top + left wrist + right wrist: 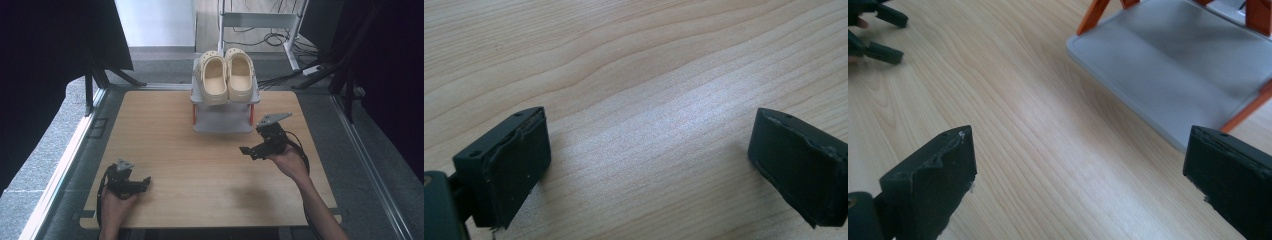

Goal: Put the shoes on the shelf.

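Observation:
A pair of cream clogs [227, 77] sits side by side on the top tier of a small grey shoe rack [222, 122] with orange legs, at the back middle of the wooden table [200, 170]. My right gripper [246, 150] hovers just right of the rack's front and points left; it is open, with nothing in it. In the right gripper view its jaws stand wide apart over bare wood, with the rack's empty lower shelf [1173, 65] ahead to the right. My left gripper [145, 181] rests near the front left edge, open and empty, over bare wood [649, 100].
Black curtains hang at both sides. A white metal stand [260, 20] and loose cables [275, 37] lie on the floor behind the table. The left gripper [893, 34] is seen far off in the right gripper view. Bare wood spans the table's middle and front.

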`<state>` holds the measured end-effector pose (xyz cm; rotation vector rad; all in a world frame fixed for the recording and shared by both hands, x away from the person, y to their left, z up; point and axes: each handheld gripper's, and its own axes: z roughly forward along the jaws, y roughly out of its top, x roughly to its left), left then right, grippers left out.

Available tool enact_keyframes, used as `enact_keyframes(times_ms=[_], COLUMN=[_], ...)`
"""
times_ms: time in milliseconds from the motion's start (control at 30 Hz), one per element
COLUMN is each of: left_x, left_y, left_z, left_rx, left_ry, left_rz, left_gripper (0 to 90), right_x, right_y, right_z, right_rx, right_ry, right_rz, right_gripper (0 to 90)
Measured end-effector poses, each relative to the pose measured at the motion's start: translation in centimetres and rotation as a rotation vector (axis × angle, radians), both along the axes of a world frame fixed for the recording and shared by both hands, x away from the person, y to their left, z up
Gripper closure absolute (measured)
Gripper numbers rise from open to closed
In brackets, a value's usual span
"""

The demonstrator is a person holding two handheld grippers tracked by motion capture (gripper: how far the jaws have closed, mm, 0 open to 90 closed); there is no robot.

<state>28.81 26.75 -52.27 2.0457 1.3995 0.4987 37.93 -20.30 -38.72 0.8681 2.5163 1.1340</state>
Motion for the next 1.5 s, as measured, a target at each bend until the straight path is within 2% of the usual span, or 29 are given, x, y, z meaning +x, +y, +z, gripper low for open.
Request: enact_keyframes(times_ms=[633,1033,1233,1500], left_x=[0.0,0.0,0.0,0.0], left_y=[-0.5,-0.5,-0.5,-0.6], left_z=[0.0,0.0,0.0,0.0], left_rx=[0.001,0.001,0.001,0.001], left_ry=[0.012,0.011,0.012,0.012], left_rz=[-0.002,-0.004,-0.003,-0.002], left_gripper=[0.0,0.0,0.0,0.0], right_x=[-3.1,-4.4,-4.9,-5.3], right_y=[-3.6,-4.3,-4.1,-3.6], right_z=[-3.2,-7.0,-9.1,-11.8], right_rx=[-0.034,-0.039,-0.031,-0.049], right_ry=[-0.007,0.011,0.026,0.050], right_rz=[-0.045,-0.070,-0.084,-0.097], right_gripper=[0.7,1.1,1.2,1.3])
